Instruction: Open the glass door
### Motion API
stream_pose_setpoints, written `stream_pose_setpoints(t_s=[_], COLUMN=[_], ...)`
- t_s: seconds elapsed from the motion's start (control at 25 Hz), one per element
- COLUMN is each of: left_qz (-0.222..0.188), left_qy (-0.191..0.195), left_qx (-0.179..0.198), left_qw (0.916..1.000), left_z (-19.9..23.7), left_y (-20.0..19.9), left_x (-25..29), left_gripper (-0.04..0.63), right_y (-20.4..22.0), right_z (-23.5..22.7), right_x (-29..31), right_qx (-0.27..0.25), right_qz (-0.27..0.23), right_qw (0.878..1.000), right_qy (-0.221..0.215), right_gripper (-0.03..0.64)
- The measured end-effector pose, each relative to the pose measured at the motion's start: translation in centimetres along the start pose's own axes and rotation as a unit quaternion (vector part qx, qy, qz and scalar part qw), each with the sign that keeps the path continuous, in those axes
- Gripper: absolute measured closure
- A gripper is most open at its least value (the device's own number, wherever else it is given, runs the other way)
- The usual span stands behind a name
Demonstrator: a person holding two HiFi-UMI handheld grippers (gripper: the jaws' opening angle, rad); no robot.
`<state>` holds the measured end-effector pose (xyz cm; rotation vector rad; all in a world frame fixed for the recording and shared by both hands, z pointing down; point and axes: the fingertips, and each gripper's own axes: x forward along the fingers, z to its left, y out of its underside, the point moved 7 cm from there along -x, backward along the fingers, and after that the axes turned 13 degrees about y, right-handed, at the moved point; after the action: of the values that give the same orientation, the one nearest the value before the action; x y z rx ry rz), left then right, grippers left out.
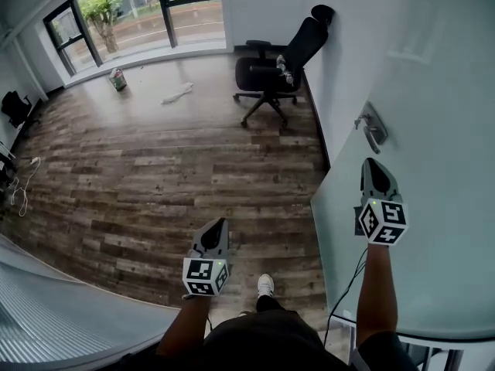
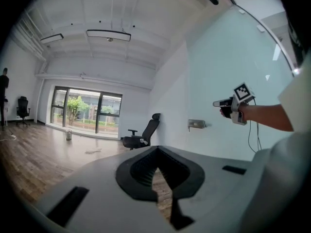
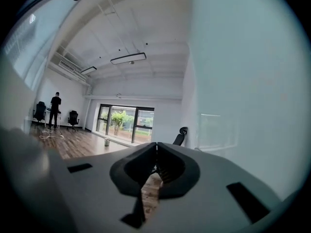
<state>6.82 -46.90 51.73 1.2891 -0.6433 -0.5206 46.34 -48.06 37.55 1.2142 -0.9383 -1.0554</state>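
Floored throughout in dark brown wooden planks (image 1: 155,161), streaky and worn. Walled in plain white (image 1: 263,6). Glazed along the far end with wide black-framed windows (image 1: 139,10), bright with daylight, a leafy green tree (image 1: 108,2) outside. Furnished with a black swivel office chair (image 1: 274,72) on castors, parked close against the wall. Littered near the windows with a small container (image 1: 117,79) and a crumpled white scrap (image 1: 178,93). Hung overhead with long rectangular ceiling light panels (image 2: 108,34). Further black chairs (image 3: 73,118) at the far side, beside a standing person in dark clothes (image 3: 56,108).
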Motion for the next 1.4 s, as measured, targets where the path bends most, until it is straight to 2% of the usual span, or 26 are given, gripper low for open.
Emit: stream_pose_setpoints(t_s=[0.12,0.28,0.44,0.64,0.96,1.2,1.4], left_qz=[-0.006,-0.008,-0.017,-0.02,-0.028,-0.033,-0.03], left_qy=[0.011,0.015,0.018,0.011,-0.015,-0.029,-0.025], left_qx=[0.006,0.009,0.002,-0.002,-0.003,-0.01,-0.01], left_qw=[0.9999,0.9998,0.9997,0.9997,0.9995,0.999,0.9992], left_z=[-1.7,-4.0,-6.5,-9.0,-15.2,-25.2,-33.5], left_y=[0.5,2.0,3.0,3.3,4.5,6.8,7.9], left_x=[-4.4,-9.7,-13.3,-16.8,-21.5,-27.4,-33.2], left_gripper=[0.592,0.592,0.592,0.592,0.592,0.592,0.592], right_y=[2.2,6.7,8.6,8.3,9.6,10.4,10.8], right_z=[4.2,8.8,10.0,11.0,9.8,7.1,4.4], right_x=[-7.4,-16.6,-23.3,-29.3,-36.5,-46.6,-55.3], right_qx=[0.023,0.028,0.032,0.011,0.02,0.018,0.028], right_qz=[-0.006,0.003,0.0,0.002,0.018,0.053,0.071], right_qw=[1.0,1.0,0.999,0.999,0.996,0.991,0.988], right_qy=[-0.005,-0.01,-0.016,-0.041,-0.082,-0.118,-0.134], right_gripper=[0.601,0.601,0.601,0.601,0.601,0.601,0.601])
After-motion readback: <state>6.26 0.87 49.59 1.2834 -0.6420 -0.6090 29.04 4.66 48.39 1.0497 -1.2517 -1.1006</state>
